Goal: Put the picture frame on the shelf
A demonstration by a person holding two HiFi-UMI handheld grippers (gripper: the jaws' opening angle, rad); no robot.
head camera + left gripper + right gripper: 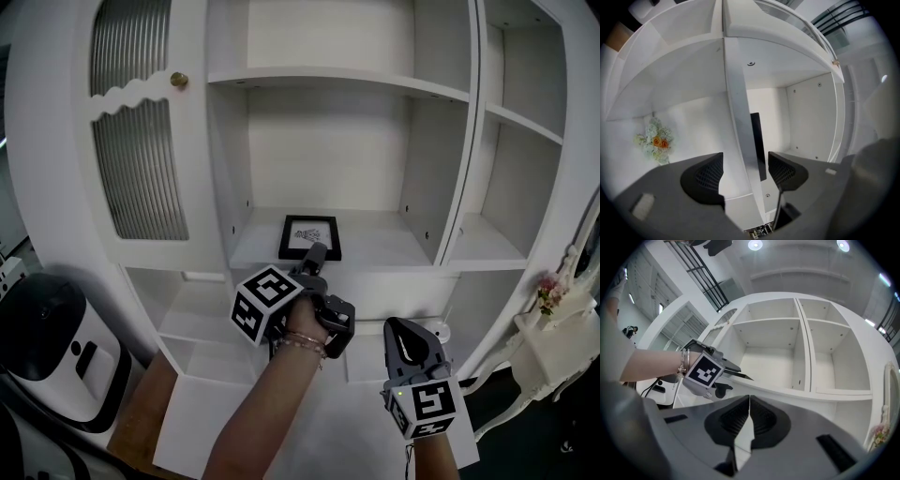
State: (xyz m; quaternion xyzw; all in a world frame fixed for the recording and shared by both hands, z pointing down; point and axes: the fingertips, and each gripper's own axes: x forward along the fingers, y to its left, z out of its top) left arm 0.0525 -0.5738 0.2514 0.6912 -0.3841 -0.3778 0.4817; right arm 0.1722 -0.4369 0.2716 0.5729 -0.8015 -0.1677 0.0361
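Note:
The black picture frame lies flat on the middle shelf of the white shelf unit, near its front edge. My left gripper reaches to the frame's front edge. In the left gripper view the frame shows edge-on as a dark strip between the jaws of the left gripper, which stand wide apart and do not press on it. My right gripper hangs lower, in front of the unit, with its jaws together and nothing between them. The right gripper view also shows the left gripper at the shelf.
A cabinet door with ribbed glass and a brass knob stands to the left of the open shelves. A white appliance sits at the lower left. A small white table with flowers stands at the right.

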